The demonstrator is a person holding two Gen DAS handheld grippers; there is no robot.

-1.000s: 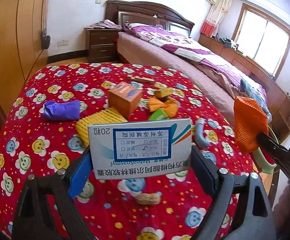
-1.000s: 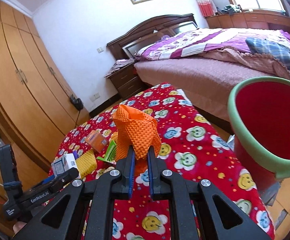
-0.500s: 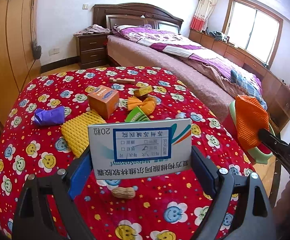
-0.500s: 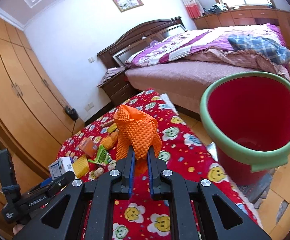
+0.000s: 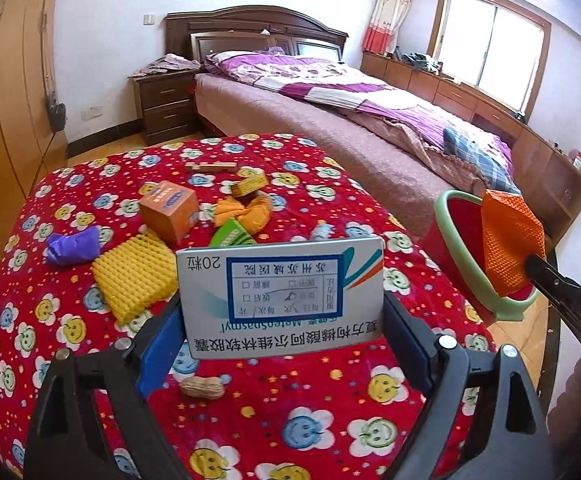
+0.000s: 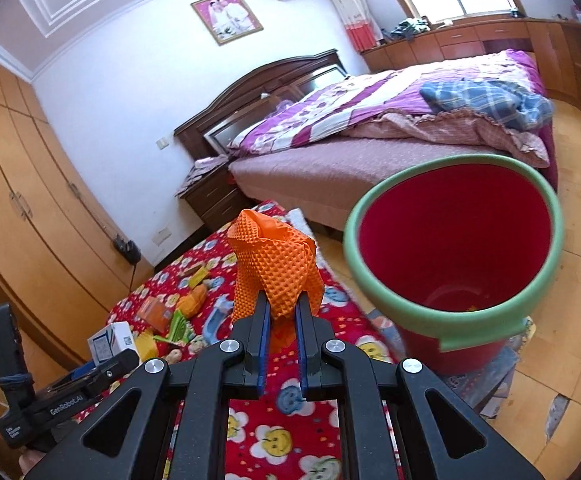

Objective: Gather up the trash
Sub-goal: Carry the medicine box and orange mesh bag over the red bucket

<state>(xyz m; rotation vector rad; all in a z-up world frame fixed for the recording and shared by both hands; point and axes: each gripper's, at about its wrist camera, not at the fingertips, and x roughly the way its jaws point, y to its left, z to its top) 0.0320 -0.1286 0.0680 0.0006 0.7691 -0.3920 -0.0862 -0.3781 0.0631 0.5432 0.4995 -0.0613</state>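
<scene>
My left gripper (image 5: 282,312) is shut on a white medicine box (image 5: 280,294) with blue print, held above the red flowered tablecloth (image 5: 330,408). My right gripper (image 6: 281,308) is shut on a crumpled orange foam net (image 6: 274,264), which stands up from between the pads. In the left wrist view that orange net (image 5: 508,248) hangs at the far right, in front of the red bucket (image 5: 464,232). The red bucket with a green rim (image 6: 450,332) stands on the floor just right of the net, its mouth tilted toward me. The left gripper with its box (image 6: 112,340) shows at lower left.
On the cloth lie a yellow foam net (image 5: 134,276), an orange box (image 5: 168,212), a purple wrapper (image 5: 72,246), an orange wrapper (image 5: 246,212), a green packet (image 5: 232,236) and a peanut (image 5: 202,388). A bed (image 5: 370,120) and nightstand (image 5: 166,104) stand behind; wardrobes (image 6: 22,208) fill the left.
Both grippers have moved right, away from the table's middle toward the bucket, each keeping its hold. The bucket's mouth has come nearer the orange net in the right wrist view.
</scene>
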